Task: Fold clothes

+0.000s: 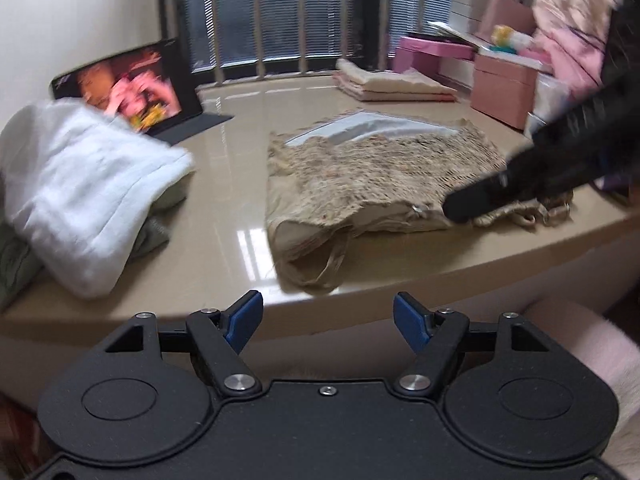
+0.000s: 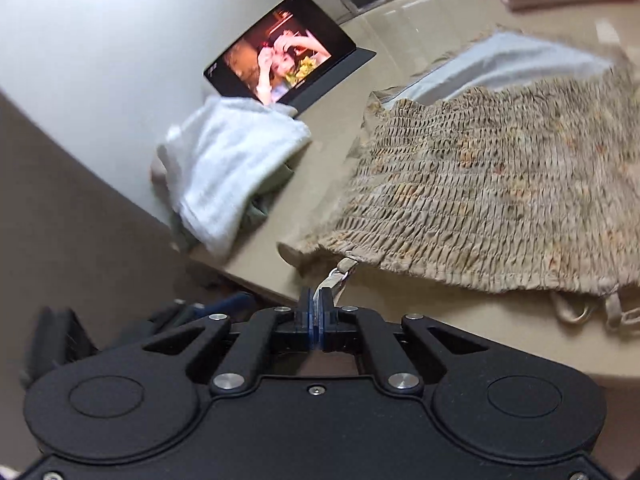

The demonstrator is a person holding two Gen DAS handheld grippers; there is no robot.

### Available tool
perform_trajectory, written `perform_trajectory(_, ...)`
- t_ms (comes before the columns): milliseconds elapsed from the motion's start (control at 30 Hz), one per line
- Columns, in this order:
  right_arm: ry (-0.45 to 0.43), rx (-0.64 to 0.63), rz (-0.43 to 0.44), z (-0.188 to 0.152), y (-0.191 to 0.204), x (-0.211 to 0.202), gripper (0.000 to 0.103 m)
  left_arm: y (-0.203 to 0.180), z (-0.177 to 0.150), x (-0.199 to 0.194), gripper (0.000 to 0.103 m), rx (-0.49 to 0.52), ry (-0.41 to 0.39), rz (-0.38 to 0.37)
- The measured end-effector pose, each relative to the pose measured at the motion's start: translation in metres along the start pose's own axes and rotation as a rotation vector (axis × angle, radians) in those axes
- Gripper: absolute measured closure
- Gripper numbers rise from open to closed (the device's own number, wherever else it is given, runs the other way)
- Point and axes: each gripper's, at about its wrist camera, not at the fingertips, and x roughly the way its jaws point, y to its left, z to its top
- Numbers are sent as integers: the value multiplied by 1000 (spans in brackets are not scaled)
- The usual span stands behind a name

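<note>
Pinching the strap (image 2: 326, 282), right gripper (image 2: 316, 312) jaws closed; left gripper (image 1: 328, 322) jaws wide, empty.

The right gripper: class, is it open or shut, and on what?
Shut. In its own wrist view, the right gripper has its jaws pressed together on the pale strap of the smocked top.

Glossy beige tabletop (image 1: 240, 184), curved front edge. Beige smocked garment (image 1: 360, 176) lies flat near the front edge, straps trailing at that edge. White towel (image 1: 88, 196) heaped over green cloth (image 1: 152, 236) at the left edge. Tablet (image 1: 132, 84) propped at the back left. Folded cream-pink stack (image 1: 392, 84) at the back edge; pink boxes (image 1: 500, 88) at the back right.
</note>
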Motion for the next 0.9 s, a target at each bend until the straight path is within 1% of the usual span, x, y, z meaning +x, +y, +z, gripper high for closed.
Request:
perform_trajectory(33, -3, 15, 14, 3, -1, -2, 102, -5, 2, 4, 32, 36, -7, 11)
perform_trajectory(100, -16, 21, 13, 5, 0, -6, 102, -14, 5, 12, 32, 89, -7, 29)
perform_trajectory(167, -21, 41, 17, 8, -3, -6, 102, -19, 7, 21, 32, 108, 5, 33)
perform_trajectory(200, -22, 49, 21, 8, -4, -6, 102, -20, 8, 25, 35, 101, 14, 25)
perform_trajectory(233, -22, 57, 24, 8, -5, -6, 102, -19, 9, 27, 43, 82, 25, 10)
perform_trajectory(267, -23, 61, 26, 8, -5, -6, 102, -19, 10, 30, 46, 63, 36, -6)
perform_trajectory(300, -23, 64, 27, 9, -5, -5, 102, -17, 12, 31, 55, 40, 45, -26)
perform_trajectory(333, -21, 65, 30, 9, -5, -3, 101, -14, 13, 31, 67, 16, 51, -50)
perform_trajectory(367, -19, 65, 30, 9, -5, -3, 101, -11, 14, 32, 75, 0, 54, -56)
perform_trajectory(400, -18, 64, 30, 8, -6, -2, 101, -10, 15, 33, 82, -8, 57, -47)
perform_trajectory(467, -15, 64, 31, 8, -6, -1, 101, -5, 17, 35, 84, -36, 65, -54)
perform_trajectory(533, -17, 59, 16, 6, -7, -2, 100, 5, 20, 37, 101, -108, 94, -113)
perform_trajectory(567, -18, 56, 7, 5, -8, -2, 99, 11, 21, 39, 101, -162, 114, -156)
perform_trajectory(600, -19, 54, -1, 4, -9, -3, 98, 20, 22, 39, 101, -237, 131, -215)
perform_trajectory(667, -26, 31, -41, 1, -9, -2, 97, 40, 24, 38, 101, -415, 149, -348)
perform_trajectory(733, -38, -21, -121, -5, -9, 0, 96, 57, 26, 34, 101, -552, 138, -425)
perform_trajectory(767, -44, -49, -163, -9, -9, 1, 93, 64, 28, 31, 101, -600, 132, -448)
perform_trajectory(833, -66, -138, -247, -20, -4, 2, 73, 73, 32, 25, 101, -661, 116, -466)
perform_trajectory(867, -77, -185, -289, -26, -2, 2, 68, 76, 34, 23, 101, -685, 112, -474)
perform_trajectory(900, -86, -229, -297, -32, 2, 0, 63, 79, 35, 22, 101, -706, 112, -485)
